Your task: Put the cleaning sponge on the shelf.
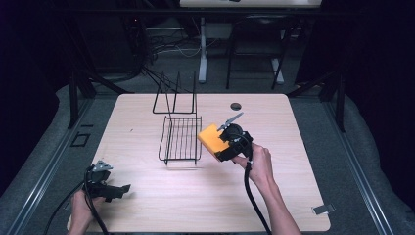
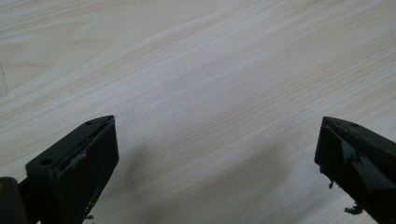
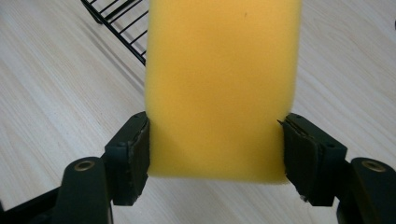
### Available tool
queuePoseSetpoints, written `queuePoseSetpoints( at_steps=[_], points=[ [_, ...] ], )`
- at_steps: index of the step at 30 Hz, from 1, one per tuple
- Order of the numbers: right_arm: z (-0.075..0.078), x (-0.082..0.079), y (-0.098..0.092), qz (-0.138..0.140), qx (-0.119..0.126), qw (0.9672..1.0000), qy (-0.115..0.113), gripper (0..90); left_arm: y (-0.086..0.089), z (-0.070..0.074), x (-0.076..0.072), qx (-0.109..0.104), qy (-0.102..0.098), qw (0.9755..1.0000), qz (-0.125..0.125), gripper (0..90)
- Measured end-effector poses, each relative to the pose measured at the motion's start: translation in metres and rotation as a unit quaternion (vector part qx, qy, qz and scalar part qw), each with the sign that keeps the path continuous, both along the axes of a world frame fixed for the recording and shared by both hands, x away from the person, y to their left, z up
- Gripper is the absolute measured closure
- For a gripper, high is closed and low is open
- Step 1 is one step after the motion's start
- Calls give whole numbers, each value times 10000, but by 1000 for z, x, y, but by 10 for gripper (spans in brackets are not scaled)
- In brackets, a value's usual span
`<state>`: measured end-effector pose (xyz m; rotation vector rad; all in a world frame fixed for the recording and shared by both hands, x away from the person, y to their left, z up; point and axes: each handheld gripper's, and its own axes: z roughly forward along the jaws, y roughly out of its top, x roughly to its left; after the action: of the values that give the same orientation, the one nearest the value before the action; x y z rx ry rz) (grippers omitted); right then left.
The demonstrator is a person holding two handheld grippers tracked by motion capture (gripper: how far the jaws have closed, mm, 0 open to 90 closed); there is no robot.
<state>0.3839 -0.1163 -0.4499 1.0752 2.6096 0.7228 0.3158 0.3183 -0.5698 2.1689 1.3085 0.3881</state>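
We see a wooden table (image 1: 147, 205) with a black wire rack (image 1: 180, 139) sitting near its middle. Our right hand (image 1: 259, 164) holds the right gripper (image 1: 215, 142) up over the table, just beside the right side of the rack. This gripper pinches a yellow sponge (image 1: 211, 137) between its two black jaws. In the right gripper view, the sponge (image 3: 222, 88) stands tall between the jaws, and the pads press on its two sides near its bottom end. A corner of the rack (image 3: 119, 21) shows behind the sponge at the top left, and the light wood of the table (image 3: 51, 93) lies under it all. The sponge is in the air, not lying on the table, and its far edge is very close to the rack's side. We cannot tell if it touches the wire. Our left hand (image 1: 83, 208) holds the left gripper (image 1: 120, 191) low at the near left corner of the table, far from the rack. In the left gripper view its jaws stand wide apart with bare wood (image 2: 210, 93) between them. A black cable (image 1: 252, 196) hangs down from the right gripper along our arm.
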Motion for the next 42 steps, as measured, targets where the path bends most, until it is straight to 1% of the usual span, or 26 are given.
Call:
queuePoseSetpoints(
  at_steps=[1, 2, 3, 5, 6, 9, 10, 12, 14, 16, 18, 19, 21, 22, 25, 30, 32, 36, 37, 39, 42],
  points=[
    [0, 0, 1, 9, 10, 10000, -15, 305, 0, 0, 0, 13, -10, 10000, -4, 0],
    [-1, 0, 3, 24, 42, 10000, -22, 306, 0, 1, 0, 14, 33, 10000, -10, 0],
    [-1, 1, 4, 30, 11, 10000, -20, 305, 1, 1, 0, 13, -8, 10000, -9, 0],
    [-2, 1, 6, 41, 25, 10000, -38, 305, 1, 1, 0, -3, -26, 10000, 24, 0],
    [-2, 1, 8, 72, 16, 10000, -26, 305, 2, 1, 0, -12, 6, 10000, 16, 0],
    [-3, 1, 12, 85, 49, 9999, -75, 305, 2, 1, -1, -25, -12, 10000, 31, 0],
    [-2, 1, 14, 113, -3, 9999, -22, 305, 2, 1, 0, -19, -16, 10000, 29, 0],
    [-6, 2, 19, 119, 79, 9999, -43, 304, 2, 1, 0, -28, -15, 10000, 36, 0],
    [-7, 3, 21, 135, 106, 9999, -20, 304, 2, 1, 0, -12, 19, 10000, 11, 0],
    [-9, 3, 27, 142, 157, 9998, -8, 304, 2, 1, 0, -29, -12, 10000, 45, 0],
    [-11, 3, 28, 154, 175, 9997, -9, 304, 4, 1, 0, -40, 15, 10000, 55, 0],
    [-12, 2, 30, 134, 165, 9998, -3, 304, 4, 1, 0, -51, -23, 10000, 66, 0],
    [-14, 3, 34, 180, 179, 9997, -1, 305, 4, 1, 0, -52, -20, 10000, 54, 0],
    [-15, 3, 38, 215, 148, 9997, 16, 304, 4, 1, 0, -43, -23, 10000, 45, 0],
    [-17, 3, 42, 224, 147, 9996, 37, 304, 4, 1, 0, -44, -21, 10000, 48, 0],
    [-22, 5, 52, 236, 294, 9993, -30, 305, 4, 1, 0, -48, -27, 10000, 60, 0],
    [-23, 6, 53, 228, 330, 9992, -65, 304, 5, 2, 0, -49, -33, 10000, 64, 0],
    [-26, 7, 61, 199, 380, 9991, -67, 305, 5, 2, 0, -48, -29, 10000, 55, 0],
    [-27, 7, 64, 192, 428, 9988, -126, 305, 4, 2, 0, -52, -26, 10000, 49, 0],
    [-27, 8, 66, 214, 427, 9988, -133, 306, 5, 2, 0, -64, -30, 10000, 54, 0],
    [-30, 9, 73, 196, 402, 9988, -204, 306, 5, 2, 0, -52, 3, 10000, 41, 0]
  ],
)
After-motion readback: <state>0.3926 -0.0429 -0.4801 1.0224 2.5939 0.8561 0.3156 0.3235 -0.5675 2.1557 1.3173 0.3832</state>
